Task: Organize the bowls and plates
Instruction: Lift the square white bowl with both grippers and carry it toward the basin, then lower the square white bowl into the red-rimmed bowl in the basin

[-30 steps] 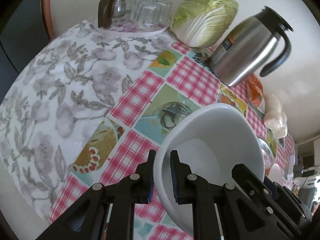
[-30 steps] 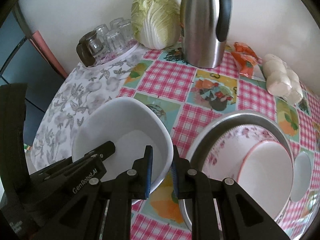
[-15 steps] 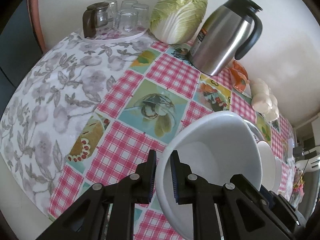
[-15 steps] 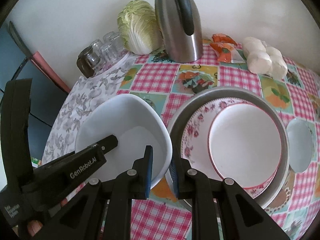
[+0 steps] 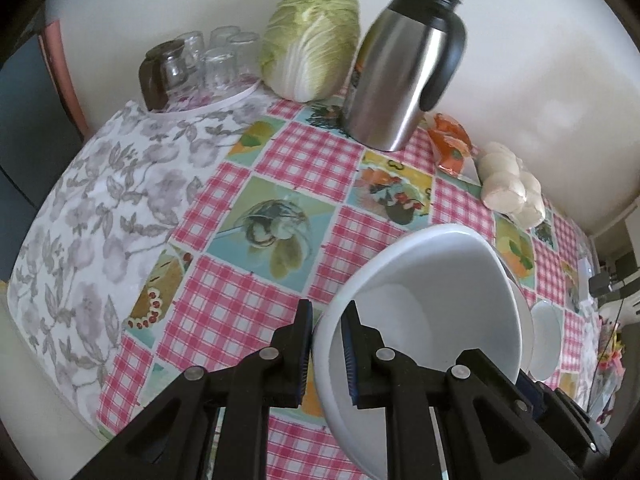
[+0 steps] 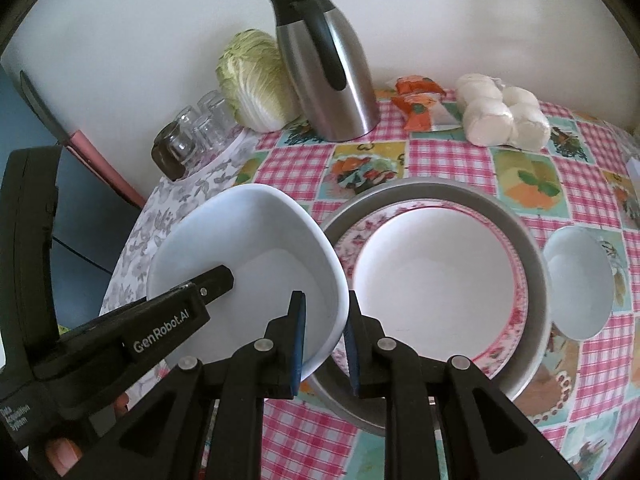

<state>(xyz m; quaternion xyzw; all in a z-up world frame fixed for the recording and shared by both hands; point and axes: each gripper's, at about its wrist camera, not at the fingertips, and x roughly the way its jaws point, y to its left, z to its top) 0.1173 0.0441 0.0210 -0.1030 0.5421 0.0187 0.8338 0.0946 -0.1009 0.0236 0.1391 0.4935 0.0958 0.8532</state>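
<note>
**Tech A:** Bowl status: the large plain white ceramic bowl (image 6: 248, 264) is pinched at its rim by both tools. The left gripper (image 5: 326, 354) has one finger inside the wall and one outside, nearly closed on the rim. The right gripper (image 6: 323, 342) straddles the opposite rim the same way, a narrow gap showing.

**Tech B:** Position?

**Tech A:** Off the table and tilted, just left of the wide grey metal basin (image 6: 532, 264). That basin holds a floral-rimmed plate (image 6: 516, 320) with a red-edged white plate (image 6: 432, 280) on it. A small white bowl (image 6: 580, 284) sits just right of the basin.

**Tech B:** Hazards?

**Tech A:** Glazed rim, thin contact: uneven pull between the tools could let it slip and strike the basin edge. Swinging it away from the basin risks the steel jug (image 6: 332, 76).
</note>
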